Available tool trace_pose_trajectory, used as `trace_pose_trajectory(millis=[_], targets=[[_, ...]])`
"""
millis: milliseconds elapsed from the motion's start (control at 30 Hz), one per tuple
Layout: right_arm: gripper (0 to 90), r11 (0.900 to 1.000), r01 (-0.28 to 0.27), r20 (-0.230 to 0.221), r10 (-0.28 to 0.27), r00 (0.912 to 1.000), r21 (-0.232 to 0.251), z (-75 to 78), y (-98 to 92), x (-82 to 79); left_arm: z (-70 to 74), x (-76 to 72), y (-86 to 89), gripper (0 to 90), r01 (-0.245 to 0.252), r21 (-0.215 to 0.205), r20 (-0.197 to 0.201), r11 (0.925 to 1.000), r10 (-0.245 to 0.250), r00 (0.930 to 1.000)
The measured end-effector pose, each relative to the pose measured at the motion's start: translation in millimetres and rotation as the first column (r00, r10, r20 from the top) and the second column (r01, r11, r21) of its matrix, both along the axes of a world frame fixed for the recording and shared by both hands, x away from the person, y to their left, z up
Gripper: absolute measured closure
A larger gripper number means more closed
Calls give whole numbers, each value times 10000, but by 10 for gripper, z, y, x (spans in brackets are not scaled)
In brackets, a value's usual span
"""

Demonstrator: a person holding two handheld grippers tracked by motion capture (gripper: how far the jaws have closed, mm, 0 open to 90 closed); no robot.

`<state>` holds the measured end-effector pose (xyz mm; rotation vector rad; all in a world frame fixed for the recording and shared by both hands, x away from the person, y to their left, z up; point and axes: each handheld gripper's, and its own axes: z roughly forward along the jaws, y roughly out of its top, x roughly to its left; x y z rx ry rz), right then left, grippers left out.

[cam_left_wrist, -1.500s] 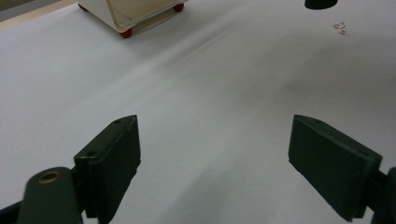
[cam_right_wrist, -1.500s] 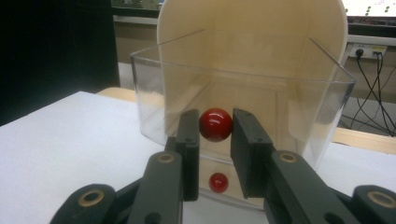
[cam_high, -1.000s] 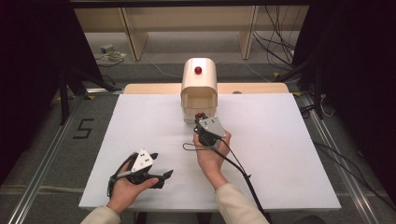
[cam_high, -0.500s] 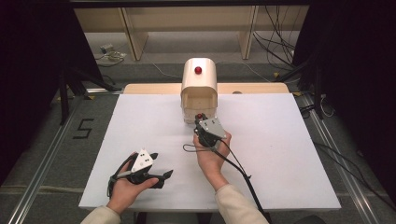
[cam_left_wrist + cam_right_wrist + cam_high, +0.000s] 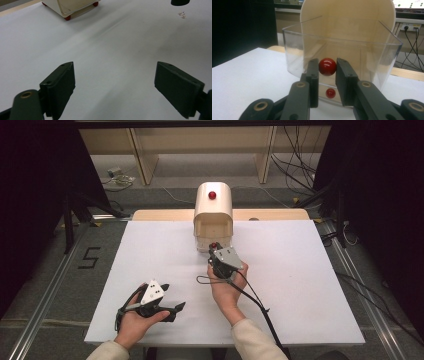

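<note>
A cream box (image 5: 213, 215) with a rounded top and a red button (image 5: 212, 195) stands at the back middle of the white table. From its front juts a clear drawer (image 5: 342, 47) with a red ball knob (image 5: 327, 66). My right gripper (image 5: 327, 62) is shut on that knob, one jaw on each side; from above it sits right at the box's front (image 5: 216, 247). A smaller red ball (image 5: 330, 93) shows lower on the drawer. My left gripper (image 5: 173, 296) rests near the front left of the table, held by a hand, its jaws wide open with nothing between them (image 5: 113, 67).
The white table top (image 5: 310, 285) spreads wide on both sides of the box. A black cable (image 5: 255, 300) trails from the right gripper toward the front edge. A corner of the box with a red foot (image 5: 67, 17) lies far ahead of the left gripper.
</note>
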<state>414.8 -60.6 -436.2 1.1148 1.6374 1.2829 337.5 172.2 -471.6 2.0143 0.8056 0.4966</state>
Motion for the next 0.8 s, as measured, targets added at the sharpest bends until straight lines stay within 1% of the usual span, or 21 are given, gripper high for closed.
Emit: trace_pose_trajectory(millis=[400, 800], targets=[[738, 9999, 10, -28, -11, 10000, -139, 6, -6, -8, 0, 0, -1, 165, 16, 20, 6, 10000, -16, 10000], [734, 9996, -128, -87, 126, 9999, -271, 1, -23, -11, 0, -1, -1, 165, -1, 11, 1, 10000, 1, 10000]])
